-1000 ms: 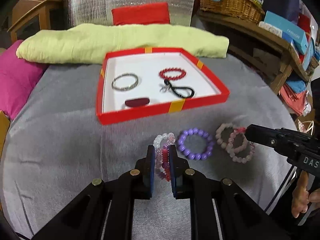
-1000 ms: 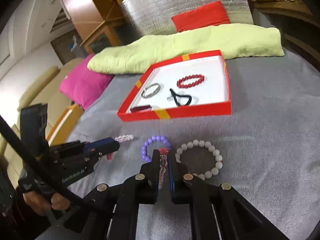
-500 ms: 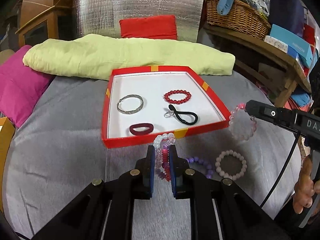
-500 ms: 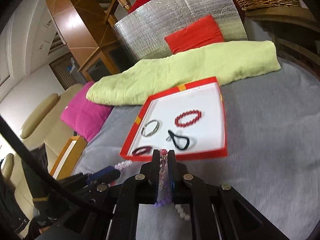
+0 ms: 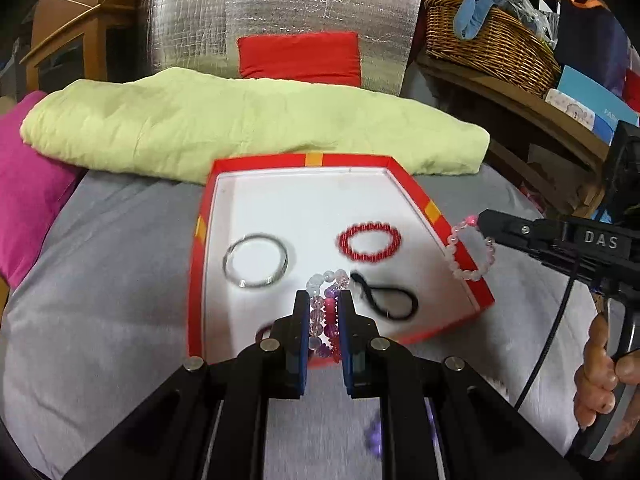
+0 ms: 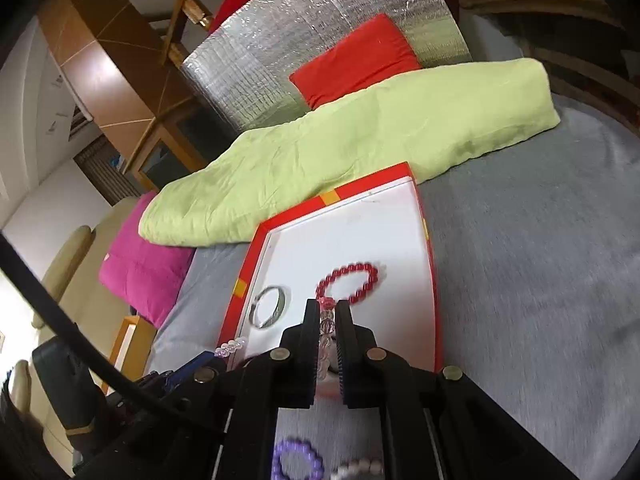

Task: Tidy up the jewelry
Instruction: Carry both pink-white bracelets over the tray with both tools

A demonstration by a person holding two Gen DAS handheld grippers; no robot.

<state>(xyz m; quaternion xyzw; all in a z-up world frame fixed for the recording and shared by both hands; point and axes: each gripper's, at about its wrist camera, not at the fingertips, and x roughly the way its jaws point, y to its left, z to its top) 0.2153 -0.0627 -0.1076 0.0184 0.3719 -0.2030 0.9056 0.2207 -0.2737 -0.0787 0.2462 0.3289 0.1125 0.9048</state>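
My left gripper (image 5: 324, 300) is shut on a bracelet of clear, pink and purple beads (image 5: 322, 320), held above the near end of the red box (image 5: 432, 212). On the box's white floor lie a silver bangle (image 5: 256, 260), a red bead bracelet (image 5: 370, 240), a black cord loop (image 5: 390, 300) and a dark red ring (image 5: 264, 332), half hidden. My right gripper (image 6: 328, 312) is shut on a pale pink bead bracelet (image 6: 327, 328). In the left wrist view that bracelet (image 5: 472, 252) dangles over the box's right rim.
A purple bead bracelet (image 6: 298, 460) and a white one (image 6: 360, 470) lie on the grey cloth close in front. Behind the box lies a lime-green folded blanket (image 5: 248, 128), a magenta cushion (image 5: 28, 192) to its left. At the right stands a wooden shelf with a wicker basket (image 5: 488, 48).
Both grippers have lifted their bracelets off the grey cloth and carried them forward to the red box. The purple and white bracelets stayed behind on the cloth.
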